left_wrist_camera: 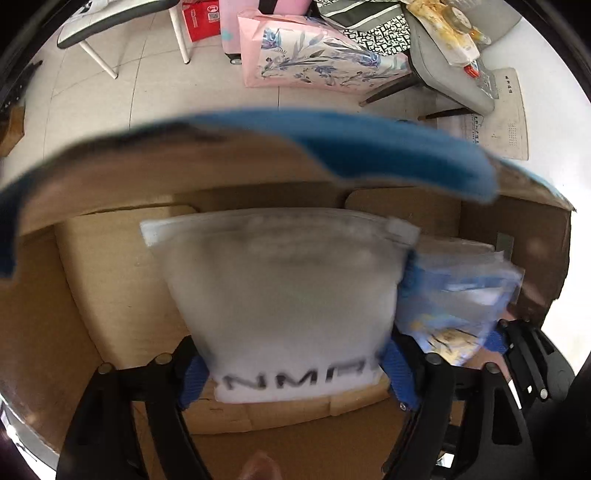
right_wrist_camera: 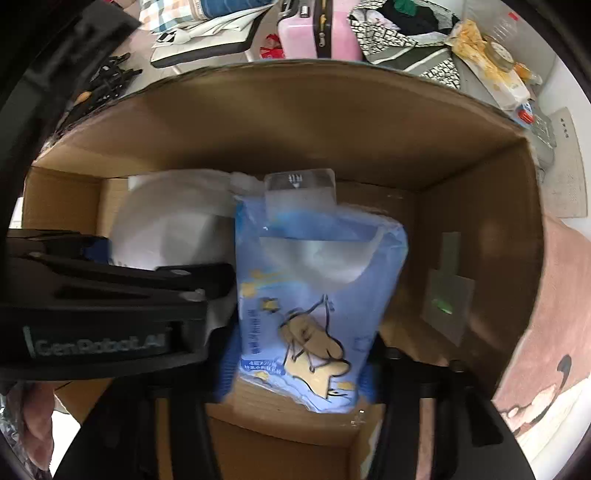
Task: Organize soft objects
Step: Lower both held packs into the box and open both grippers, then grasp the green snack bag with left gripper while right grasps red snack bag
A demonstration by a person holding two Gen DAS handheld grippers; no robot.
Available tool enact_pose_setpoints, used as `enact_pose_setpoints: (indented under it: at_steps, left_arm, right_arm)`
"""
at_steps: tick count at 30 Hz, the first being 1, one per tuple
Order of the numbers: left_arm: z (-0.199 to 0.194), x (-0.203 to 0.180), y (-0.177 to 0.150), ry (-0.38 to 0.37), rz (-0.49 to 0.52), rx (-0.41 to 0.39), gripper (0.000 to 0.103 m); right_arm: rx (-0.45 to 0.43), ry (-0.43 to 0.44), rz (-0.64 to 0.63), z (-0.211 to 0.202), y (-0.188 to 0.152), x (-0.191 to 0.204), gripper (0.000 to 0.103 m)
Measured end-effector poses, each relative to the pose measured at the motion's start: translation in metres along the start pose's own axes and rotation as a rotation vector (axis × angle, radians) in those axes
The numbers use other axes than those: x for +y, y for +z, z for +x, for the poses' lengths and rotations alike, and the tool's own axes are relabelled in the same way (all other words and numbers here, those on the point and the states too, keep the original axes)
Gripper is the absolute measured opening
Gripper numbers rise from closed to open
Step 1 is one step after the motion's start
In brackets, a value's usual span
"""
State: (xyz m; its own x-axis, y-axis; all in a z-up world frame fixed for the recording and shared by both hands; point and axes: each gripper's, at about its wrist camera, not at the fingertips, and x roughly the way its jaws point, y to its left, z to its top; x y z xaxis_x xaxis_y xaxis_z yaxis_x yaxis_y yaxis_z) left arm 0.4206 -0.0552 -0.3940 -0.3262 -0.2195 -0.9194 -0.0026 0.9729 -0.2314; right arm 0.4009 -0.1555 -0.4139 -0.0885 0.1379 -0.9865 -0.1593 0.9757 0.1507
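Note:
My left gripper (left_wrist_camera: 293,373) is shut on a frosted white zip pouch (left_wrist_camera: 280,295) with black letters, held inside an open cardboard box (left_wrist_camera: 110,266). My right gripper (right_wrist_camera: 297,373) is shut on a soft blue packet (right_wrist_camera: 314,295) with a cartoon print, held inside the same box (right_wrist_camera: 295,122). The two packs hang side by side: the blue packet shows right of the pouch in the left wrist view (left_wrist_camera: 458,295), and the white pouch shows left of the packet in the right wrist view (right_wrist_camera: 166,229). The left gripper's black body (right_wrist_camera: 110,302) fills the left of the right wrist view.
A blue-edged box flap (left_wrist_camera: 369,147) hangs over the near top. Beyond the box are a pink floral bag (left_wrist_camera: 314,55), a pink suitcase (right_wrist_camera: 314,33), a grey chair (left_wrist_camera: 443,66) with clutter and a folding table (left_wrist_camera: 110,18). A pink mat (right_wrist_camera: 554,314) lies right.

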Motion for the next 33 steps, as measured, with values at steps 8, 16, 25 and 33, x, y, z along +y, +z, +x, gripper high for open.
enact_pose_setpoints:
  at_steps: [8, 16, 25, 33]
  left_arm:
    - [-0.049, -0.006, -0.035, 0.015, 0.036, -0.117, 0.101]
    - [-0.100, -0.010, -0.108, 0.122, 0.053, -0.313, 0.101]
    - [-0.125, 0.006, -0.219, 0.198, 0.019, -0.529, 0.101]
    - [-0.050, 0.045, -0.318, 0.354, 0.069, -0.473, 0.095]
  right_arm:
    - [-0.006, -0.023, -0.001, -0.037, -0.010, 0.013, 0.097]
    - [-0.115, -0.109, 0.022, -0.104, -0.051, 0.020, 0.103]
    - [-0.242, -0.076, 0.006, -0.148, -0.138, 0.038, 0.103]
    - [-0.180, -0.074, -0.007, -0.100, -0.235, 0.051, 0.103]
